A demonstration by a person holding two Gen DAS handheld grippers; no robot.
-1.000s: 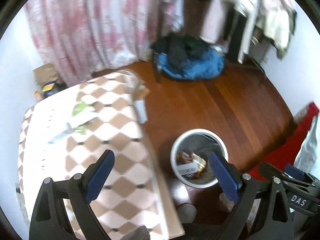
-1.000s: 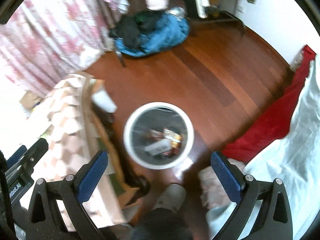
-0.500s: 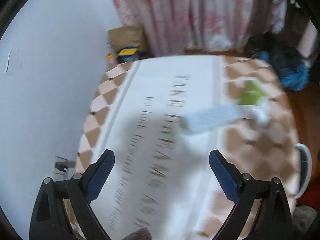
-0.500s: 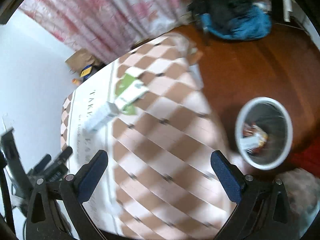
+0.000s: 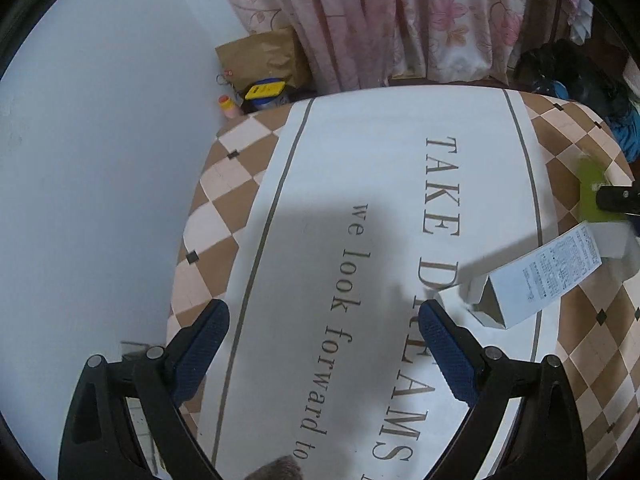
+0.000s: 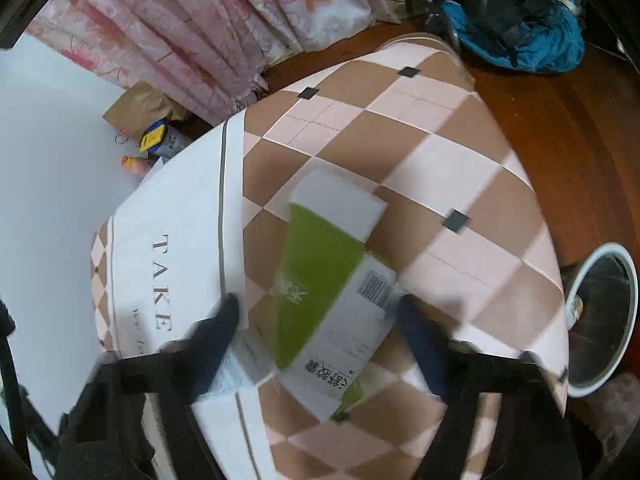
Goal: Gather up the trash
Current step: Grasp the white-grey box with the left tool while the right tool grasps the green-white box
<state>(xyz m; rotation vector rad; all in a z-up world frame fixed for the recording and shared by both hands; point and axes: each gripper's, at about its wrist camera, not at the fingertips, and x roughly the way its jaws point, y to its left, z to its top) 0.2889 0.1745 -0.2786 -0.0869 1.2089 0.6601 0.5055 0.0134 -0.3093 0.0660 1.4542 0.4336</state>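
Note:
A green and white flattened carton (image 6: 332, 280) lies on the checkered tablecloth (image 6: 440, 152). My right gripper (image 6: 320, 312) is open, its blurred fingers on either side of the carton's near half. A white printed box (image 5: 532, 280) lies open-ended on the cloth's white lettered band; the green carton (image 5: 592, 196) shows behind it at the right edge. My left gripper (image 5: 324, 328) is open and empty over the lettered band, the white box just right of its right finger. The white trash bin (image 6: 600, 320) stands on the floor right of the table.
A white wall (image 5: 100, 160) borders the table on the left. Pink floral curtains (image 5: 400, 12) hang behind. A brown paper bag (image 5: 260, 56) and small items sit in the corner. A blue and black bundle (image 6: 516, 20) lies on the wooden floor (image 6: 580, 140).
Both grippers swung from above the trash bin over to the table. The right one has come down around the green carton; the left one has moved in close beside the white box.

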